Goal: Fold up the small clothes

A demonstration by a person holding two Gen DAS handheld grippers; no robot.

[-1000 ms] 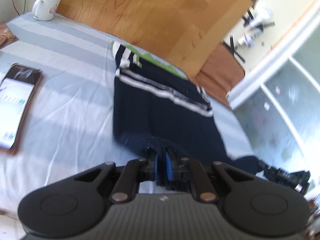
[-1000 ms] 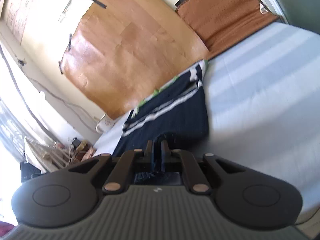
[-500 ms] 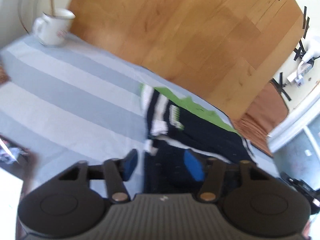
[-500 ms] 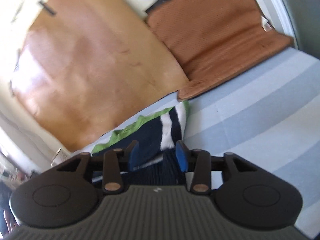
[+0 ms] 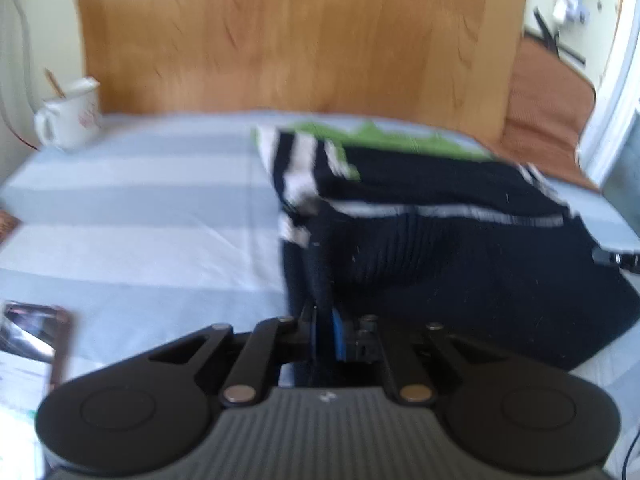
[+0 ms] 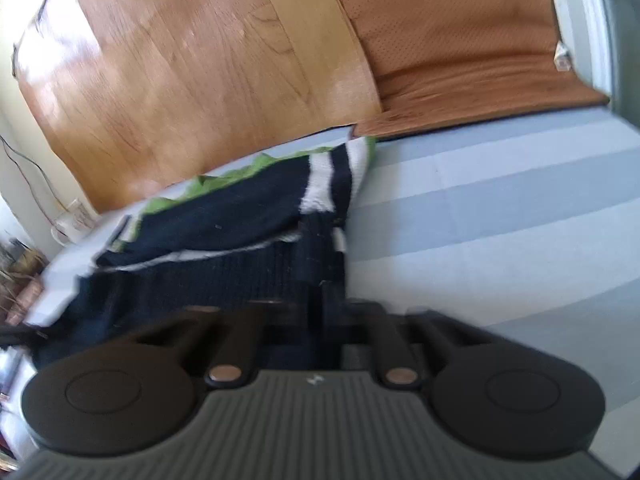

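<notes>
**Both tongs pinch the near hem of the dark jumper**

While the frames are smeared with blur, the essentials read clearly enough: the small navy jumper (image 5: 460,248) lies on the striped bed sheet (image 5: 140,208), partly folded over itself, its white-banded cuff and a strip of green garment (image 5: 384,138) showing at the far edge, towards the wooden board (image 5: 300,36).

At the jumper's near edge, the left tongs (image 5: 325,334) are drawn narrow, blue pads nearly together with a ridge of dark knit standing up between them. That looks like a pinch on the near left corner. Over on the other side, the right tongs (image 6: 326,312) are likewise closed down tight, dark fabric rising straight out of the gap, so the near right corner appears caught too. The other tool's dark tip peeks in at the jumper's edge in each view, which fits a hand at each corner.

Why hold it this way? Two corners gripped together keep the hem straight and taut, so the cloth can be carried as one flat panel instead of bunching. My read is that another fold is being set up, near edge headed towards the far one.

Further out from the jumper: a white mug (image 5: 68,120) sits well to its left near the board, a phone (image 5: 34,332) lies left of the near corner, and a brown cushion (image 6: 460,40) leans beyond its right end.
</notes>
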